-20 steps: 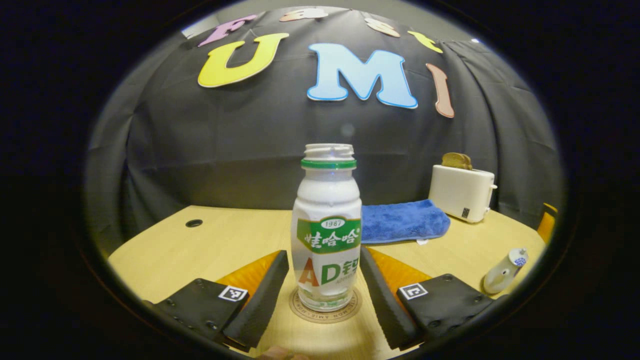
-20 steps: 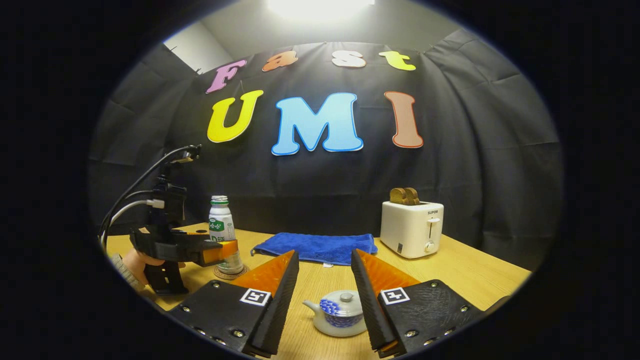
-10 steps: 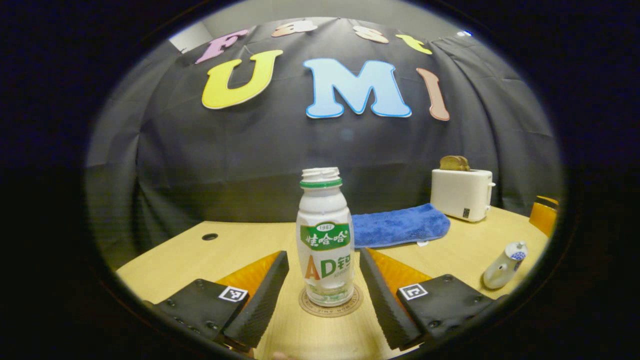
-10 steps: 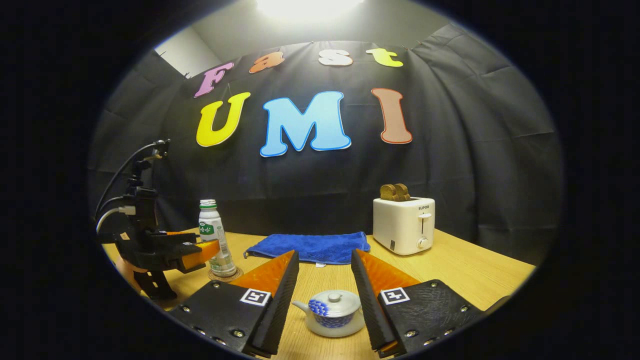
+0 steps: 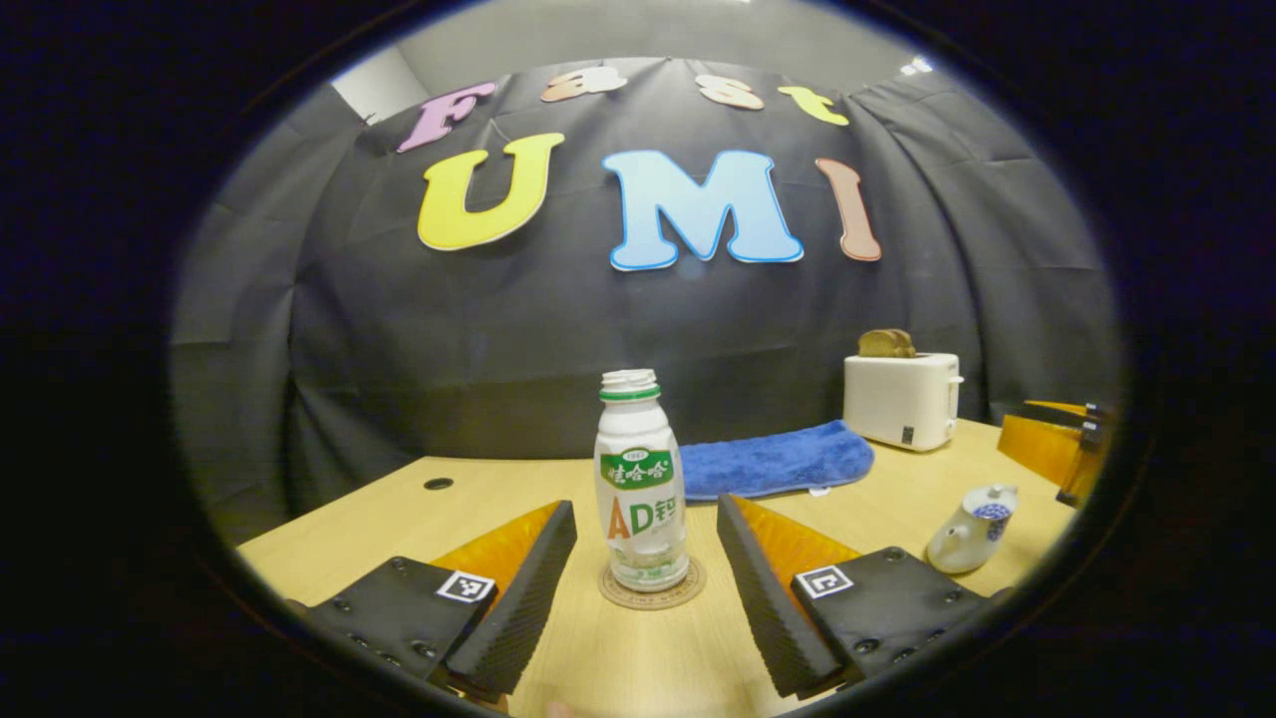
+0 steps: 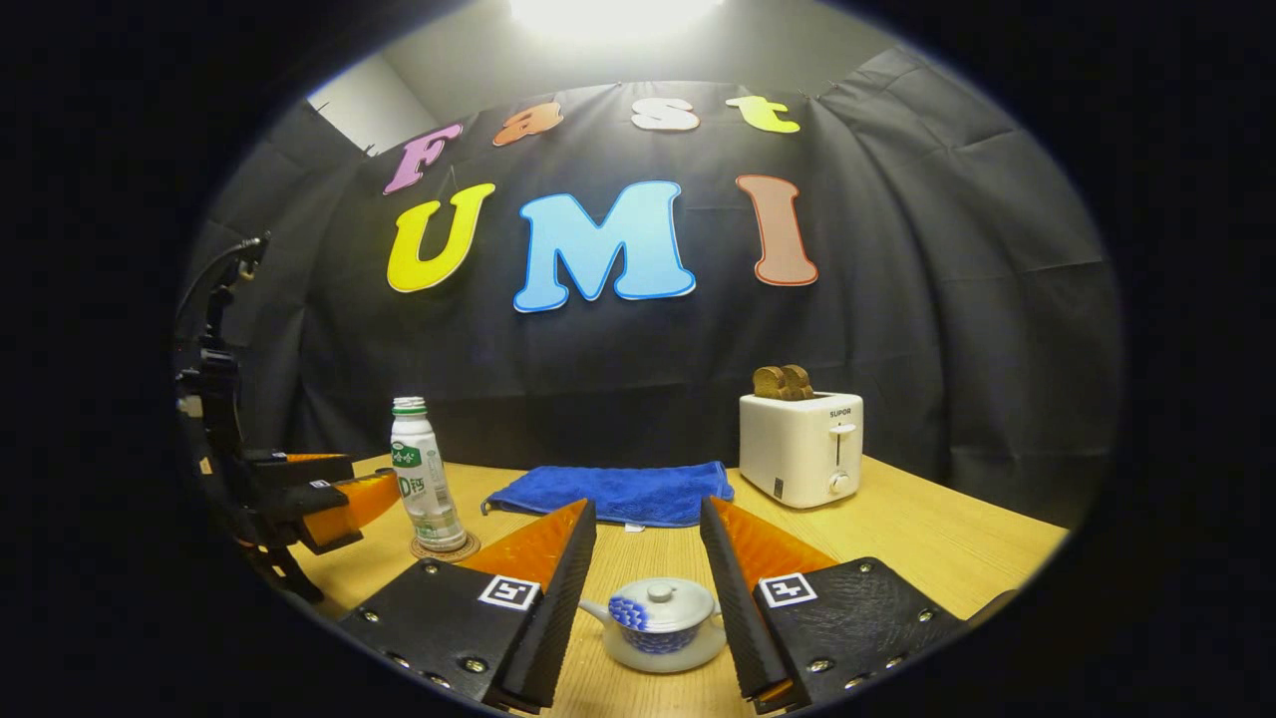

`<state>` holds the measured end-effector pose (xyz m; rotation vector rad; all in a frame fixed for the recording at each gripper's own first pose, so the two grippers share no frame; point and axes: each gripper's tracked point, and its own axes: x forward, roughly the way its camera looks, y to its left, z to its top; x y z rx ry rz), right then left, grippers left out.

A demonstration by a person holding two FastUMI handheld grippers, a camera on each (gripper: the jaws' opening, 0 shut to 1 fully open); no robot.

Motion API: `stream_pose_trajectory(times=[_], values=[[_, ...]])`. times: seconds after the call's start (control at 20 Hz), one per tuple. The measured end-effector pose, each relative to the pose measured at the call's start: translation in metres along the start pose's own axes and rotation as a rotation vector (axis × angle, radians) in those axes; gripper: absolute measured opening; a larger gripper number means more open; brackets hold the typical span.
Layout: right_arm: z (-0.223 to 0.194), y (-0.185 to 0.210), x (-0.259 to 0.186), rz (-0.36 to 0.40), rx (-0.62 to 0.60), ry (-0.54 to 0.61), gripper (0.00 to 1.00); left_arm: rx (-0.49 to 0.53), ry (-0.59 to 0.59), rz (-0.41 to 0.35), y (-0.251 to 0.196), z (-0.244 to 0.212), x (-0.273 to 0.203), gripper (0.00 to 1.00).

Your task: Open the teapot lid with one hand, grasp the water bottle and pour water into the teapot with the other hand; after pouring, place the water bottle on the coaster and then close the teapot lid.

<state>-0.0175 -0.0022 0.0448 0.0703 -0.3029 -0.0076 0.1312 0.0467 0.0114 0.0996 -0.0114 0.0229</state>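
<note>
Left gripper view looks along the left tongs [image 5: 646,578], whose two fingers are spread wide with nothing between them; the water bottle [image 5: 641,495] stands upright just beyond their tips, centred on the gap but touched by neither finger. It is a slim white plastic bottle with a green neck ring, a printed label and an open threaded mouth, and it rests on a round, flat brown coaster [image 5: 651,590] on the pale wood-grain table [image 5: 379,514]. Farther to the right sits the teapot [image 5: 969,519], small, rounded and glossy white with a blue pattern, its spout pointing left. In the right gripper view the right tongs [image 6: 648,573] are also spread wide and empty, with the teapot [image 6: 660,623] low between the fingers and a little ahead of them, its domed lid [image 6: 663,602] with a small knob seated on the pot; neither finger touches it. Off to the left in this view, the bottle [image 6: 424,477] on its coaster [image 6: 444,547] stands just in front of the left tongs [image 6: 334,494]. Behind lie a fluffy blue towel [image 6: 613,493], folded flat, and a boxy white toaster [image 6: 800,448] with brown bread [image 6: 783,381] standing in its slots.
</note>
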Motion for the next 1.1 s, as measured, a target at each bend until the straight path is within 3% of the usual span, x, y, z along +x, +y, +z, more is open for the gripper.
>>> stream_pose_trajectory(times=[0.3, 0.35, 0.45, 0.5, 0.6, 1.1], values=[[0.005, 0.001, -0.003, 0.013, 0.033, -0.013, 0.65, -0.009, -0.045, 0.01, -0.017, 0.023, -0.046, 0.99], [0.006, 0.001, -0.004, 0.014, 0.042, -0.012, 0.65, -0.012, -0.048, -0.003, -0.023, 0.024, -0.051, 0.94], [0.007, -0.001, -0.004, 0.014, 0.055, -0.013, 0.65, -0.015, -0.054, -0.011, -0.03, 0.026, -0.06, 0.99], [0.007, -0.002, -0.003, 0.01, 0.059, -0.008, 0.65, -0.019, -0.055, -0.013, -0.035, 0.026, -0.064, 0.89], [0.011, -0.005, -0.005, 0.004, 0.071, -0.017, 0.65, -0.025, -0.051, -0.027, -0.044, 0.025, -0.071, 0.99], [0.014, -0.015, -0.042, -0.005, 0.093, 0.036, 0.65, -0.061, -0.061, -0.025, -0.055, 0.048, -0.115, 0.99]])
